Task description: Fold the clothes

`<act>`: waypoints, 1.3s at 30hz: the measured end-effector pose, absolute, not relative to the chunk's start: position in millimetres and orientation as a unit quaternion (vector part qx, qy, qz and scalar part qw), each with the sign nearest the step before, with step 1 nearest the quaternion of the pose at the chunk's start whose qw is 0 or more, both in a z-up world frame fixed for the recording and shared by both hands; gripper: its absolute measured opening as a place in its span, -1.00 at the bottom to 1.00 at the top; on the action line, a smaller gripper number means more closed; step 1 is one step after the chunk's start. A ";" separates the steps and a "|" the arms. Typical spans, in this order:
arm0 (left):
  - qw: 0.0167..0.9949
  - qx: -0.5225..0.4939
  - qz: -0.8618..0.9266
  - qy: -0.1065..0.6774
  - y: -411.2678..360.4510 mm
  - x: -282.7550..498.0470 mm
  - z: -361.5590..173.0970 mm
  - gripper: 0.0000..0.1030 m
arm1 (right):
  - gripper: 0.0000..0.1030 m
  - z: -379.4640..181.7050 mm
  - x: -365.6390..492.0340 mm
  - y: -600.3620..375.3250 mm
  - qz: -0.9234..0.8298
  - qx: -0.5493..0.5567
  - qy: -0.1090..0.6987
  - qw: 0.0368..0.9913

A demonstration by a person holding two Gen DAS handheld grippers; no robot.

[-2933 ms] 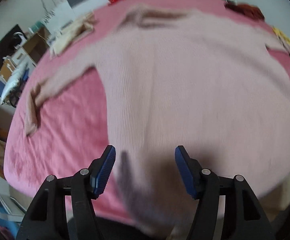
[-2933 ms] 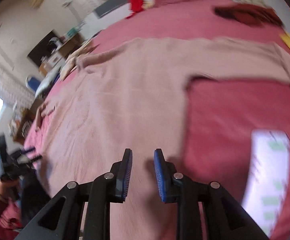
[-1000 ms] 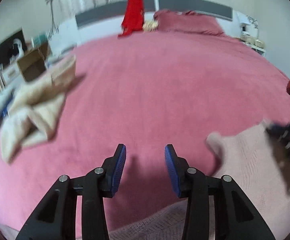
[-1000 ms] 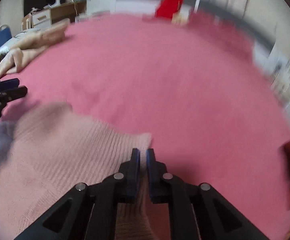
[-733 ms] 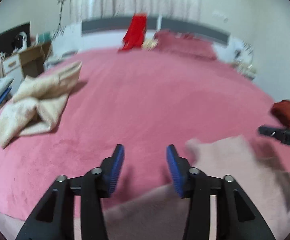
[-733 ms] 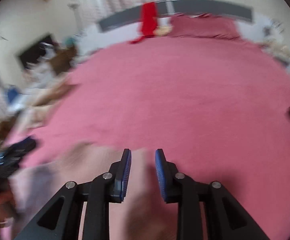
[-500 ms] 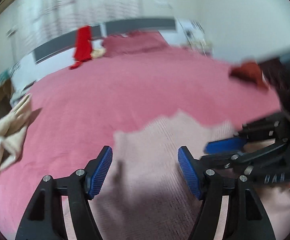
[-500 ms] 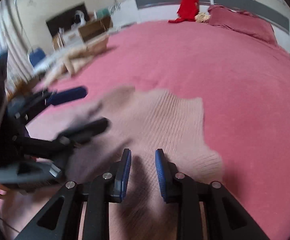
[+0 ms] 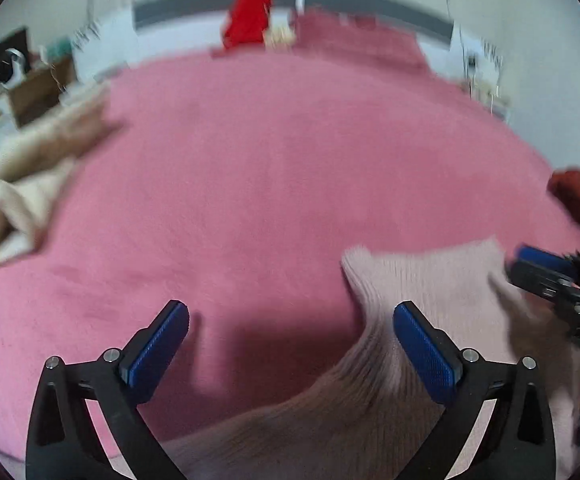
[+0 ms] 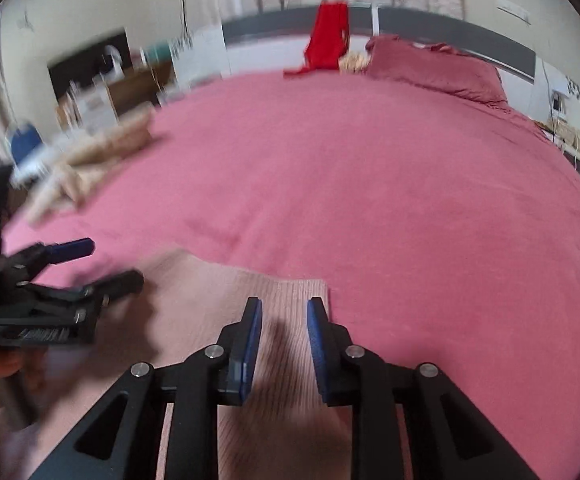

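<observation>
From the left wrist view, my left hand-held gripper (image 9: 290, 344) is opening wide with nothing between the jaws. The pink sweater (image 9: 429, 280) lies at 4 o'clock on the bed (image 9: 270, 180), its ribbed edge bunched just beside the right pad. My worry here is that the soft knit slumps or catches that pad and drags the fold crooked. At 9 o'clock sits a crumpled beige garment (image 9: 22, 184), at 3 o'clock a rust-red cloth (image 9: 577, 196).

From the right wrist view, my right hand-held gripper (image 10: 284, 340) stands slightly parted above the sweater (image 10: 250, 300), gripping nothing. The flat ribbed panel ends in a square corner at 12 o'clock of the fingertips. The plush bedspread could grip the knit, so the layers may shift apart. The left hand-held gripper (image 10: 102, 264) sits at 9 o'clock.
</observation>
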State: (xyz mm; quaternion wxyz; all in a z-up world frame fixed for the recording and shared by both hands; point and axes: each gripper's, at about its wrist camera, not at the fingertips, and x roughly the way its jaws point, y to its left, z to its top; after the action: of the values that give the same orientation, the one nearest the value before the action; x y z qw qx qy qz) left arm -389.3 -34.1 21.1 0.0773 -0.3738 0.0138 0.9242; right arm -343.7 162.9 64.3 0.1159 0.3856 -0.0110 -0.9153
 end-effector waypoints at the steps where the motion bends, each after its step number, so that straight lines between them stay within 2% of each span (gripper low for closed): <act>1: 0.068 -0.362 0.929 0.017 -38.0 -374.9 26.7 1.00 | -0.54 73.3 -320.4 174.8 -0.914 0.394 -0.014 0.097; 5: 0.093 -0.353 0.931 0.013 -34.7 -305.4 30.6 1.00 | -0.53 66.2 -248.7 181.4 -0.893 0.434 -0.042 0.114; 9: 0.099 -0.385 0.917 0.044 -8.1 -240.4 12.8 1.00 | -0.53 31.7 -185.5 176.2 -0.876 0.464 -0.051 0.118; 13: 0.070 -0.412 0.906 0.064 -5.5 -200.6 -16.0 1.00 | -0.57 23.5 -161.6 191.6 -0.890 0.439 -0.025 0.119; 15: 0.069 -0.395 0.915 0.049 -13.6 -192.9 -17.8 1.00 | -0.55 25.7 -163.7 209.8 -0.895 0.436 -0.023 0.093; 17: 0.067 -0.396 0.915 0.050 -11.8 -192.6 -19.8 1.00 | -0.68 25.8 -165.5 231.7 -0.896 0.438 -0.027 0.065; 18: 0.066 -0.397 0.914 0.051 -10.4 -192.7 -21.0 1.00 | -0.67 26.1 -164.4 243.3 -0.897 0.437 -0.033 0.061; 19: 0.065 -0.398 0.914 0.052 -9.0 -192.9 -22.1 1.00 | -0.89 26.4 -163.3 254.8 -0.898 0.435 -0.039 0.057; 20: 0.064 -0.399 0.913 0.054 -7.7 -193.0 -23.2 1.00 | -1.00 26.7 -162.2 266.3 -0.899 0.433 -0.046 0.053; 22: 0.062 -0.396 0.915 0.055 -5.0 -192.6 -24.8 1.00 | -1.00 27.4 -160.0 289.4 -0.900 0.430 -0.058 0.045; 23: 0.062 -0.395 0.915 0.056 -4.4 -193.0 -25.3 1.00 | -0.93 29.3 -158.0 298.1 -0.902 0.427 -0.060 0.038; 24: 0.062 -0.396 0.914 0.055 -4.0 -193.7 -25.7 1.00 | -0.56 36.9 -152.0 297.4 -0.907 0.416 -0.052 0.025; 25: 0.062 -0.397 0.914 0.055 -3.1 -194.2 -26.1 1.00 | -0.53 44.5 -142.5 298.5 -0.914 0.399 -0.067 0.034; 28: 0.063 -0.397 0.914 0.055 0.8 -193.7 -24.0 1.00 | -0.55 56.2 -117.2 301.7 -0.923 0.371 -0.089 0.053; 31: 0.062 -0.397 0.914 0.056 3.8 -193.2 -23.2 1.00 | -0.57 31.7 -99.7 320.6 -0.902 0.426 -0.062 0.039; 36: 0.062 -0.397 0.914 0.057 -5.6 -196.0 -25.1 1.00 | -1.00 21.6 -76.4 382.3 -0.899 0.436 -0.040 -0.015; 38: 0.061 -0.397 0.914 0.057 -10.3 -187.7 -23.2 1.00 | -0.86 21.0 -74.3 402.6 -0.897 0.438 -0.027 -0.057; 39: 0.060 -0.397 0.914 0.057 -12.9 -183.4 -22.2 1.00 | -0.86 20.6 -72.2 415.3 -0.894 0.441 -0.021 -0.084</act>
State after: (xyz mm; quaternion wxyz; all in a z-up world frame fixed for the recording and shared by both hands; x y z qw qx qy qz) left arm -183.4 -12.9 -22.2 0.0603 -0.3968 0.0570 0.9141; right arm -72.2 415.3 20.6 -0.0835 0.4406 -0.0213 -0.8935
